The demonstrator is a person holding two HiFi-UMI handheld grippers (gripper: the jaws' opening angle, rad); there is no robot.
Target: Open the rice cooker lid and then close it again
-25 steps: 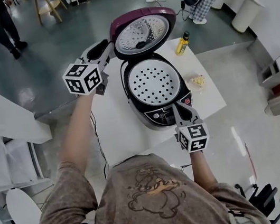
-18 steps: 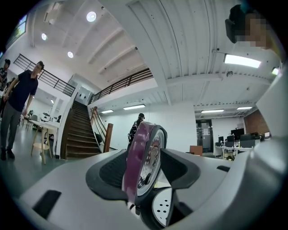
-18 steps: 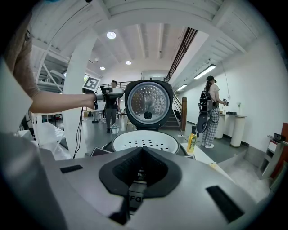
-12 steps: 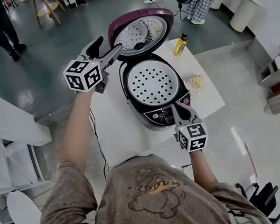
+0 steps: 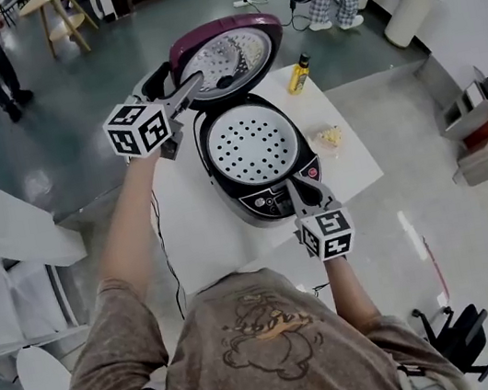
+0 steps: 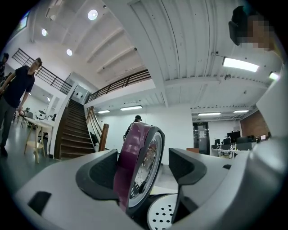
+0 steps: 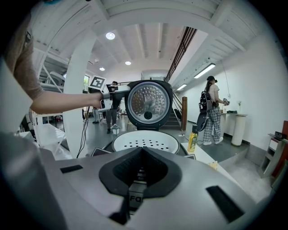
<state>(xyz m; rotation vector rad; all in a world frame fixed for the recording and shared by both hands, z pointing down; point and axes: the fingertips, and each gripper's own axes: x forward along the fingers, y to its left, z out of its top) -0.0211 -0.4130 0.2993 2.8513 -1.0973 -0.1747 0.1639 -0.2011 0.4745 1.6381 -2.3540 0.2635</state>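
Black round rice cooker (image 5: 260, 203) on white counter (image 5: 351, 166): maroon lid (image 5: 224, 53) upright, perforated white inner plate (image 5: 251, 144) exposed. Left tool (image 5: 179, 83) released, jaws straddling lid rim. Right tool (image 5: 302, 186) clenched, empty.

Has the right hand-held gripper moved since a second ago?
No. The right hand-held gripper sits at the front of the rice cooker, as before; only the camera shifted.

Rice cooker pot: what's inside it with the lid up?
A white perforated steamer tray sits across the rice cooker opening, below the raised lid. Anything beneath the tray is covered.
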